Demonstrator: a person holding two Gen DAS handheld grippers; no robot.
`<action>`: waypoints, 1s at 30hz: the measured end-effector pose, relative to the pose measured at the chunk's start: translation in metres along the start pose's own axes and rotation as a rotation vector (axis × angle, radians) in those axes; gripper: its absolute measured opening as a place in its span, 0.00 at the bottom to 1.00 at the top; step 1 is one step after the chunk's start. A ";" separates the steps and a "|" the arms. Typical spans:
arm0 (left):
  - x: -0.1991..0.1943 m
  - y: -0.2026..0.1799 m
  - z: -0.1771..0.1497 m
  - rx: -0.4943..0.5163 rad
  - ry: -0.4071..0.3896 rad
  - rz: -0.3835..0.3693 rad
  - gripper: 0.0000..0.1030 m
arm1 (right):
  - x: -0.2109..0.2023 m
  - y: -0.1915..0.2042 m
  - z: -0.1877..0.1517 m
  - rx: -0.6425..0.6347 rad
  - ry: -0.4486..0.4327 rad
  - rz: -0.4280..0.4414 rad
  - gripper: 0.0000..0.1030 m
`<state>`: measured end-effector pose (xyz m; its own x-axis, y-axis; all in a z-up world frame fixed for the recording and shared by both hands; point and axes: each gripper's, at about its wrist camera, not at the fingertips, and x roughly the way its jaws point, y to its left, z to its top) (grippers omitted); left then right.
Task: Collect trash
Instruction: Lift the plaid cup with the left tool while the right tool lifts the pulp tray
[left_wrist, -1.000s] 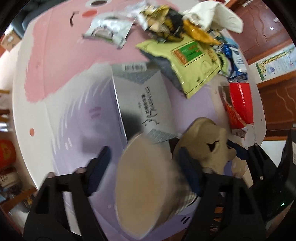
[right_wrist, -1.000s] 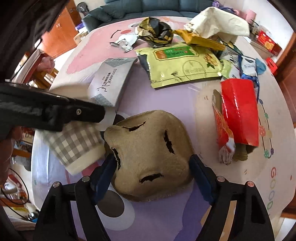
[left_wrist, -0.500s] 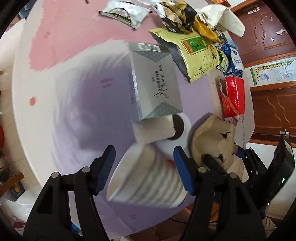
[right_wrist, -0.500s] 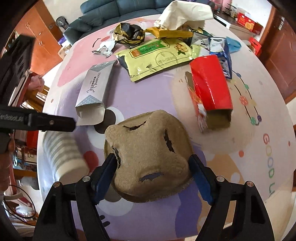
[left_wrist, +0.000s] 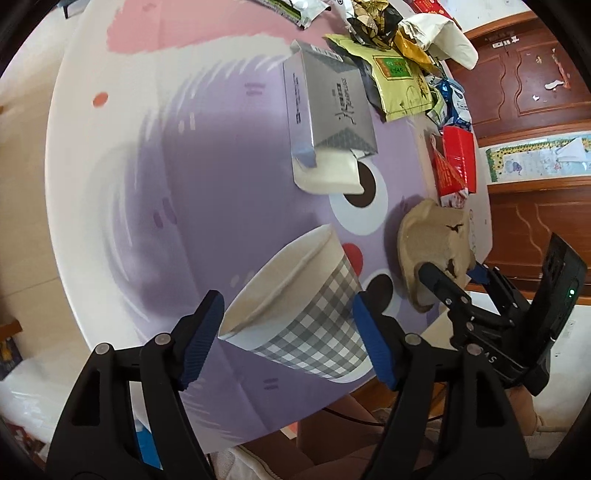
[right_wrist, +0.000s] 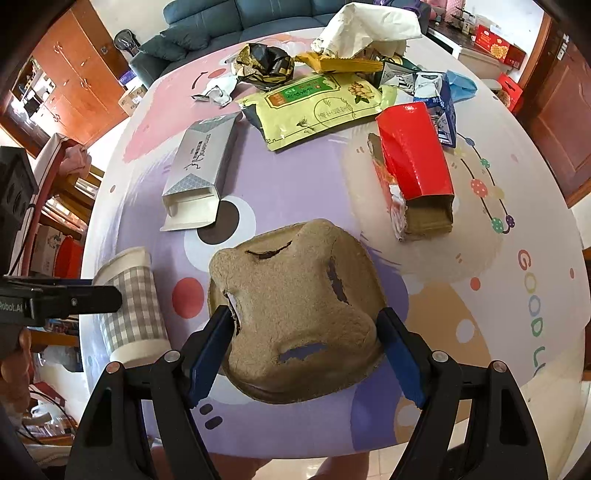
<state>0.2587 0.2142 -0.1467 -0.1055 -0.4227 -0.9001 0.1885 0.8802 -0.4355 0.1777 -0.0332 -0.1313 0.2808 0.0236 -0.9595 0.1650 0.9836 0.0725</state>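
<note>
Half-hidden checked cup (right_wrist: 129, 310) behind left gripper (right_wrist: 92, 299)

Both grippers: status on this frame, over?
Left gripper shut on checked paper cup. Right gripper shut on brown pulp tray. Wrappers and boxes left on table; nothing blocking.

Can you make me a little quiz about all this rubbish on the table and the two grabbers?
1. True or false: the left gripper has its fingers around a checked paper cup.
2. What does the right gripper hold: A) a red box, B) a brown pulp tray, C) a silver carton?
3. Fill in: the silver carton lies with its open flap toward a dark ____ printed on the tablecloth.

Key: 1 true; 2 B; 3 circle.
</note>
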 end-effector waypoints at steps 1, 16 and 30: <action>0.001 0.001 -0.001 0.002 0.000 -0.005 0.67 | 0.000 0.001 -0.001 -0.002 0.005 0.001 0.78; -0.010 -0.041 -0.004 0.178 -0.020 -0.110 0.04 | -0.028 -0.002 -0.012 0.083 -0.009 -0.042 0.78; -0.032 -0.075 -0.010 0.187 -0.091 -0.129 0.01 | -0.069 -0.018 -0.026 0.103 -0.040 -0.070 0.78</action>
<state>0.2383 0.1641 -0.0849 -0.0533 -0.5545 -0.8305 0.3575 0.7659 -0.5344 0.1307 -0.0483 -0.0736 0.3019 -0.0537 -0.9518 0.2814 0.9589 0.0351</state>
